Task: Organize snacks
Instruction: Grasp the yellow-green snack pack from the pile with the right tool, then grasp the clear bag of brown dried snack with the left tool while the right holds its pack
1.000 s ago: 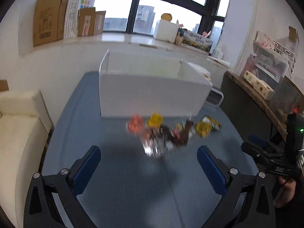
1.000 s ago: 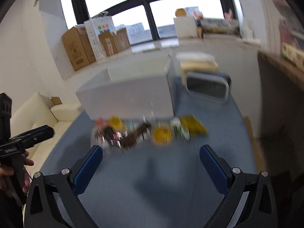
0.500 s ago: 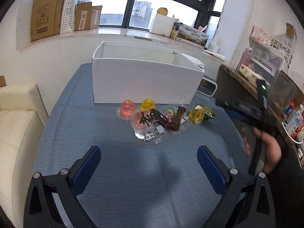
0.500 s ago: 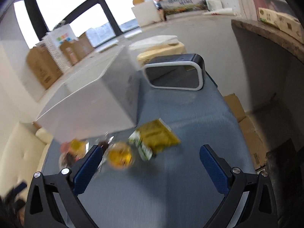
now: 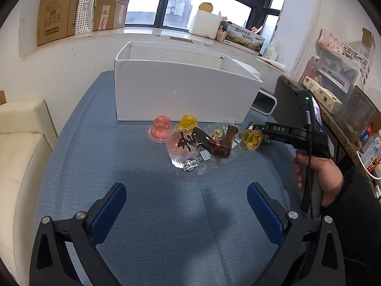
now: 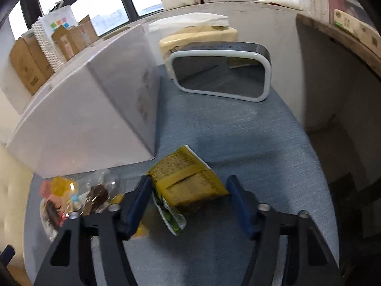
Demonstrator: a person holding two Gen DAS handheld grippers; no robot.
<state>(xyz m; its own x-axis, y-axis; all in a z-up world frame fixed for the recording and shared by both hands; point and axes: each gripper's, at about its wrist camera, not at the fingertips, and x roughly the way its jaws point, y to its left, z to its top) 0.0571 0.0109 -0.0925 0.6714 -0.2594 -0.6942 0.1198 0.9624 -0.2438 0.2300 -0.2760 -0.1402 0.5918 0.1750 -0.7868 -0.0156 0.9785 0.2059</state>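
A white open box (image 5: 181, 93) stands on the blue table (image 5: 142, 214). In front of it lie a pink jelly cup (image 5: 162, 128), a yellow jelly cup (image 5: 188, 122), a clear packet of dark dried meat (image 5: 204, 147) and a tipped yellow jelly cup (image 5: 252, 138). My left gripper (image 5: 185, 211) is open and empty, well short of the pile. My right gripper (image 6: 189, 202) is open, its fingers on either side of a yellow-green snack packet (image 6: 188, 183) lying beside the box (image 6: 95, 114). In the left wrist view the right gripper's fingertips are hidden behind the tipped cup.
A black tray with a white rim (image 6: 221, 71) lies behind the packet, a beige pack (image 6: 197, 38) beyond it. A cream sofa (image 5: 21, 147) is left of the table. A wooden counter (image 5: 338, 124) with clutter stands right. Cardboard boxes (image 5: 59, 7) line the windowsill.
My right gripper has swung right and dropped low, its fingers narrowing around the yellow-green packet. My left gripper has stayed open and nearly still.
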